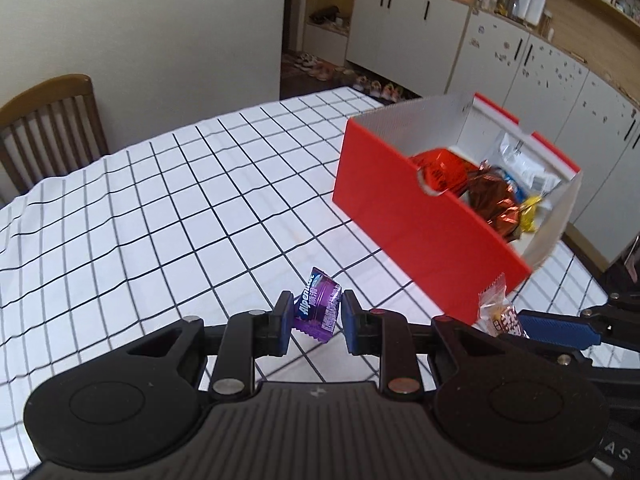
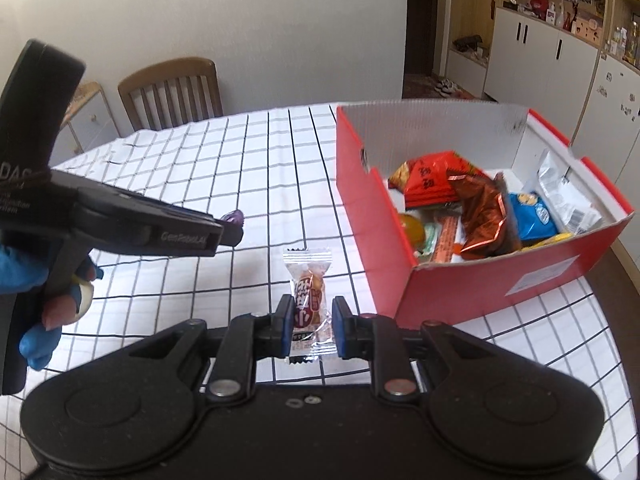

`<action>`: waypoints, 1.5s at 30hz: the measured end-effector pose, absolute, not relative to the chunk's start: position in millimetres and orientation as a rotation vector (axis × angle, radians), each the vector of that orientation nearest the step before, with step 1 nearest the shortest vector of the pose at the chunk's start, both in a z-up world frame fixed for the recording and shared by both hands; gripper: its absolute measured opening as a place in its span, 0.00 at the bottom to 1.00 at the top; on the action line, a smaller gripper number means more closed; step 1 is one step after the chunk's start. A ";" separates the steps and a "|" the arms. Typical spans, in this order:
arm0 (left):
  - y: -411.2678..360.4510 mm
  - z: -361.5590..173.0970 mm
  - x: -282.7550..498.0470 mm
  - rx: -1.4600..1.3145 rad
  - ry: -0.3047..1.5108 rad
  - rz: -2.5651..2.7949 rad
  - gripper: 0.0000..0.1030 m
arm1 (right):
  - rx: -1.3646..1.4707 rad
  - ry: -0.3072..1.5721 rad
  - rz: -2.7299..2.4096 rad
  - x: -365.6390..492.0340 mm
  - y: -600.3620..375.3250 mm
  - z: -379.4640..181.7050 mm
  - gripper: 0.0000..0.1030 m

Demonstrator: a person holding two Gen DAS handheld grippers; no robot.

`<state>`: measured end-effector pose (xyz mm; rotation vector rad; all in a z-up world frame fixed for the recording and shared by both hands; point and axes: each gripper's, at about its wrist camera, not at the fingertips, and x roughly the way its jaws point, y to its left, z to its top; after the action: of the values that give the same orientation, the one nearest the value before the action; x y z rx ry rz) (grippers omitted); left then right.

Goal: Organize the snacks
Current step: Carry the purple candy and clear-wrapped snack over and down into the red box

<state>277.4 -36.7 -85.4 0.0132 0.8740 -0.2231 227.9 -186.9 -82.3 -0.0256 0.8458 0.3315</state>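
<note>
My left gripper (image 1: 315,312) is shut on a purple Alpenliebe candy (image 1: 318,306), held above the checked tablecloth. My right gripper (image 2: 311,320) is shut on a clear-wrapped snack with a red label (image 2: 308,300), also lifted off the table. That snack (image 1: 502,312) and a blue right finger (image 1: 560,330) show at the lower right of the left wrist view. The red box (image 1: 420,216) stands to the right of both grippers, open on top, with several snack packets (image 2: 480,208) inside. The left gripper (image 2: 230,226) appears at the left of the right wrist view, its candy's purple tip just visible.
A white tablecloth with a black grid (image 1: 160,208) covers the table. A wooden chair (image 1: 52,124) stands at the far side. White cabinets (image 1: 520,60) and shelves line the right wall. A hand in a blue glove (image 2: 44,320) holds the left gripper.
</note>
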 end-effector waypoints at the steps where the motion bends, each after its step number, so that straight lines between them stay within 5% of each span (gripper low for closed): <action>1: -37.8 -80.7 272.7 0.006 0.869 -0.219 0.24 | -0.025 0.841 0.338 226.2 -188.7 -78.2 0.17; 20: -97.5 -12.1 219.2 -0.108 0.782 -0.076 0.24 | -0.028 0.741 0.502 220.0 -249.0 -22.1 0.17; 45: -229.6 0.7 247.5 -0.082 0.762 -0.043 0.24 | -0.034 0.671 0.566 268.3 -376.4 -4.4 0.18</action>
<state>247.5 -229.6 0.7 -0.0819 0.7619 -0.0431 268.3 -376.4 -4.4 -0.0344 0.6705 0.5663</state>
